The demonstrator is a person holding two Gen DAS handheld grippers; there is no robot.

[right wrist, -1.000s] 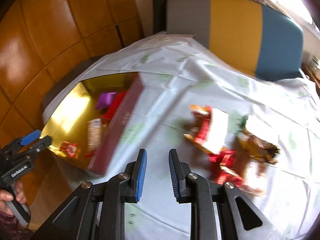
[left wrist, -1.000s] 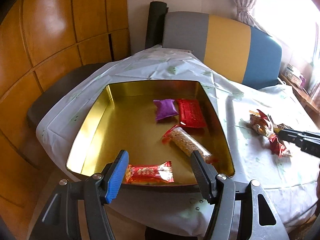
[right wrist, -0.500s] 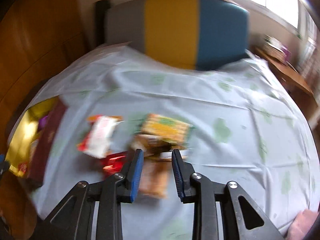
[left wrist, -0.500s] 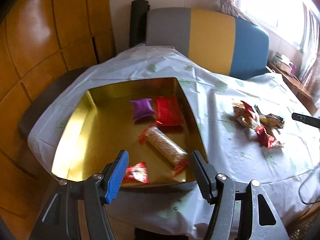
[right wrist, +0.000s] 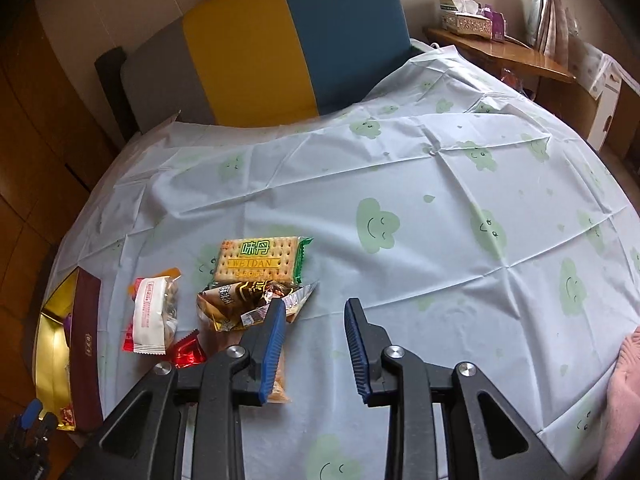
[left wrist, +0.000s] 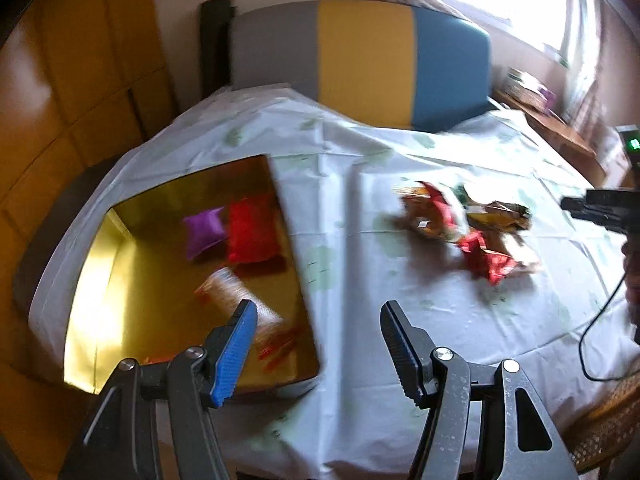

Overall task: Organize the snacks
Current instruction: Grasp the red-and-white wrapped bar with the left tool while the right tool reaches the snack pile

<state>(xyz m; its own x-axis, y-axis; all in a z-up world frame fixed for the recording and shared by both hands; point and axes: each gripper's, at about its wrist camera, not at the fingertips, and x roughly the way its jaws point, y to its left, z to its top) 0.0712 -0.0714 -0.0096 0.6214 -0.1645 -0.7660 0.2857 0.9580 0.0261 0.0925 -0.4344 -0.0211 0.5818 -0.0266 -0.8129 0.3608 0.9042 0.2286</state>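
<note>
A gold tin tray (left wrist: pixel 100 280) sits at the table's left edge with a purple packet (left wrist: pixel 204 230), a red packet (left wrist: pixel 252 232) and a long clear cracker sleeve (left wrist: pixel 236 296) inside. It also shows at the left of the right wrist view (right wrist: pixel 86 344). Loose snacks lie in a pile on the cloth: a green cracker pack (right wrist: pixel 260 258), a brown-gold wrapper (right wrist: pixel 240 300), a white-and-red pack (right wrist: pixel 150 316) and a small red candy (right wrist: pixel 188 350). My left gripper (left wrist: pixel 316 320) is open and empty over the tray's near right corner. My right gripper (right wrist: pixel 316 320) is open and empty just right of the pile.
A round table under a white cloth with green smiley clouds (right wrist: pixel 440 220). A grey, yellow and blue chair back (right wrist: pixel 260 52) stands behind it. A wooden shelf with tissue boxes (right wrist: pixel 472 20) is at the far right. Orange wood panels (left wrist: pixel 80 60) line the left wall.
The left view has swung right, from the tray toward the snack pile. The right gripper has opened wider and swung right along the pile, which now lies at its left finger.
</note>
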